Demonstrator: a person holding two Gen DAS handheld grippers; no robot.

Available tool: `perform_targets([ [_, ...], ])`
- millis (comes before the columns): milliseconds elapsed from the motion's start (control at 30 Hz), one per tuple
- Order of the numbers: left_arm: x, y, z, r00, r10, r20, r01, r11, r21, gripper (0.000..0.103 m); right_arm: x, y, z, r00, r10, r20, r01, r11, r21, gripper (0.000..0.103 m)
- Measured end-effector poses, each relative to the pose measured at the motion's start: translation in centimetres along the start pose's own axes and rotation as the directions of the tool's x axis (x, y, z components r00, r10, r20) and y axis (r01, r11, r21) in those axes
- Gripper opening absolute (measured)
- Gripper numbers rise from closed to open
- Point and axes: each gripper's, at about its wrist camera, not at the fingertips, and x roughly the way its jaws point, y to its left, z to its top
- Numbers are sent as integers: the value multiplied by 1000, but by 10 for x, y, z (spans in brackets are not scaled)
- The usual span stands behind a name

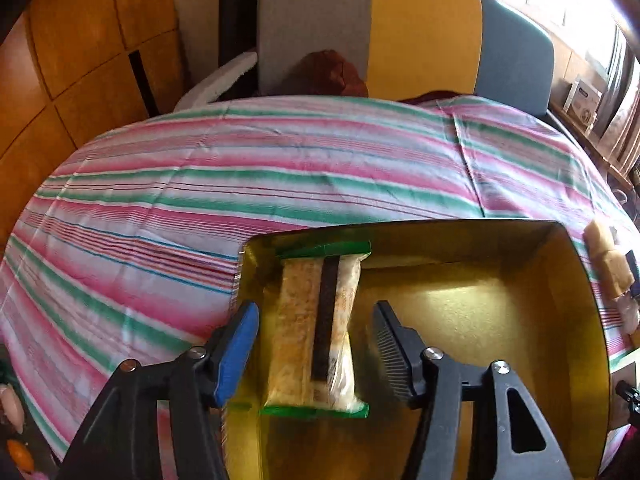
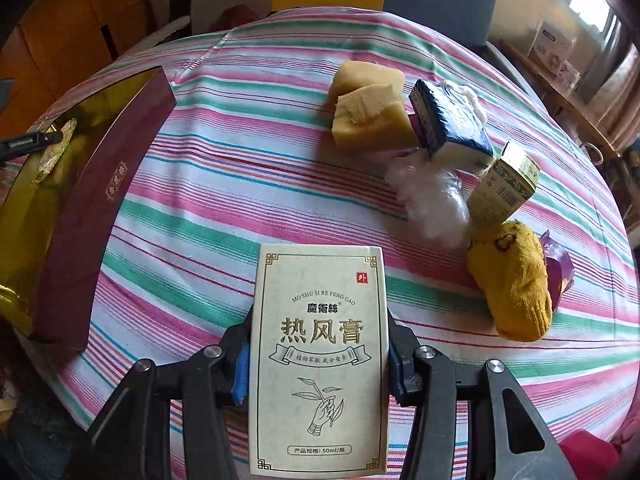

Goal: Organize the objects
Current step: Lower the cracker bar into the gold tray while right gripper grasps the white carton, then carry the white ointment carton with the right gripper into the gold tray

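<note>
A gold-lined box (image 1: 560,320) with maroon outer walls (image 2: 92,208) stands on the striped tablecloth. A snack packet with green ends (image 1: 316,332) lies inside it at the left. My left gripper (image 1: 316,324) is open above the packet, a finger on each side, not touching it. My right gripper (image 2: 318,344) is shut on a cream carton with Chinese print (image 2: 320,360), held above the table to the right of the box.
On the cloth at the right lie two yellow sponges (image 2: 368,112), a blue-and-white pack (image 2: 452,128), a clear plastic bag (image 2: 432,196), a small green-gold carton (image 2: 504,184), a yellow sock (image 2: 512,280) and a purple wrapper (image 2: 560,276). Chairs (image 1: 424,32) stand behind the table.
</note>
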Motion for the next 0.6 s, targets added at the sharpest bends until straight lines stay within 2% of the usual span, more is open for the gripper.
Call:
perform_targets([
  [133,-35,1,-15,998,39,53,-39,999,-5,60,1,2,1,1000,-7,1,7,1000,-8,51],
  [200,-57,2,-28,994,38,99,-36,999,-18,60,1,3,1,1000,-10,2,10,1000,-11,51],
  [333,-100,-3,-56,982,34,188,-30,999,-24,60,0,3,-1,1000,-16,1,16,1000,-15,51],
  [433,-122,-7,-73,969,72,234,-65,997,-39,60,1,3,-2,1000,-12,-8,12,1000,-21,52],
  [533,-132,-11,-82,962,101,252,-92,995,-47,60,0,5,-2,1000,-19,-9,18,999,-26,52],
  [600,-136,-10,-86,964,89,252,-76,995,-59,60,1,5,-1,1000,-23,-7,22,999,-27,52],
])
